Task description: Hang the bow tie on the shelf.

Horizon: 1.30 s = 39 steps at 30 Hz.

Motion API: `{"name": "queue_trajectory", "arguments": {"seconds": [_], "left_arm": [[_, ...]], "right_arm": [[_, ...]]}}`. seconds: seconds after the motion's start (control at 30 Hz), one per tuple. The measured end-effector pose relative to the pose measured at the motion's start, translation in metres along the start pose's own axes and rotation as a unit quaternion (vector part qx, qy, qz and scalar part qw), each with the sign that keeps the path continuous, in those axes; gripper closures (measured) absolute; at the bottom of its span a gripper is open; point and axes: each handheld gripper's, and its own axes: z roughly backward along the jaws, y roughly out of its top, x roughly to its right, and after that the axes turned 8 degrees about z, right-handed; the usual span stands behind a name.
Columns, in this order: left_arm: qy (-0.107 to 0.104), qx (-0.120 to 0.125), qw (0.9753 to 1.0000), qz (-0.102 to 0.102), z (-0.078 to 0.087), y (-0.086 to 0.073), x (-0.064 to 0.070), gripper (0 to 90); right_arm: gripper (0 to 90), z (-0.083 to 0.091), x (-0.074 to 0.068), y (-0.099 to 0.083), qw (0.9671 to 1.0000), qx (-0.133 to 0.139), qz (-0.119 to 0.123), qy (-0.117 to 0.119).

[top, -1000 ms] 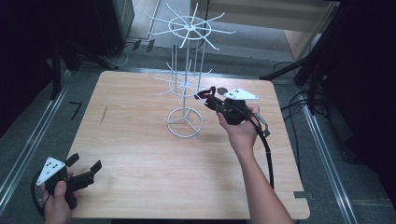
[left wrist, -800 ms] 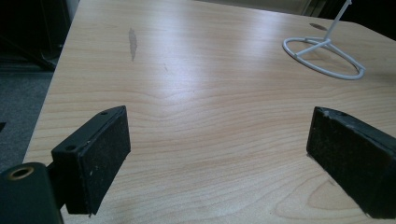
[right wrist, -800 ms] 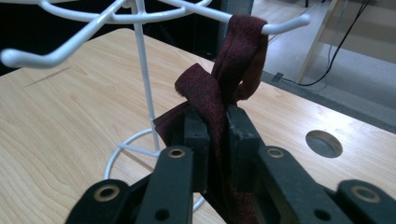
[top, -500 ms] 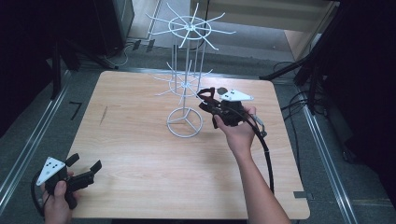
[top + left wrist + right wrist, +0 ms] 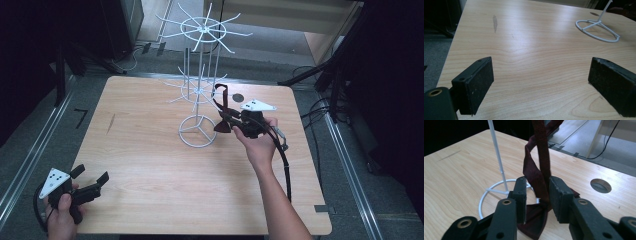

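1. We find a dim room with dark equipment at both sides, grey flooring, and cables [image 5: 320, 107] lying off the counter's right edge.
2. The light wood counter [image 5: 145, 150] carries a small dark scuff toward its far left and a round cable hole [image 5: 238, 97] near the far edge.
3. A white wire rack [image 5: 198, 90] stands at centre-far on a ring base [image 5: 499, 191], its thin upright post carrying two tiers of radiating prongs.
4. A dark red strap [image 5: 541, 162], bow tie in form, hangs just right of the post. Its long axis runs near vertical, rising from the fingers toward the lower tier of prongs; whether it is hooked on a prong we cannot tell.
5. The right gripper [image 5: 537, 195] holds this item: its fingers stand on either side of the strap, closed onto it just above the bow [image 5: 534, 220], which sits low near the counter beside the ring base. We judge the right hand [image 5: 260, 147] alone placed to act; any lift must follow the strap's vertical line toward a prong.
6. The left gripper [image 5: 90, 182] rests at the near left corner, well apart from the rack, fingers spread wide and holding nothing.
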Motion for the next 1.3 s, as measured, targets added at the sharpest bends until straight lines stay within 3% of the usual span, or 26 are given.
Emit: {"name": "queue_trajectory", "arguments": {"seconds": [0.5,1.3], "left_arm": [[0.000,0.000,1.0000,0.000,0.000,0.000,0.000,6.8],[0.002,-0.003,1.0000,-0.002,0.000,0.000,0.000,6.8]], "right_arm": [[60.4,0.022,0.003,-0.003,0.9999,0.006,0.014,-0.001],[58.7,0.067,0.022,-0.038,0.9989,0.025,-0.009,-0.039]]}}
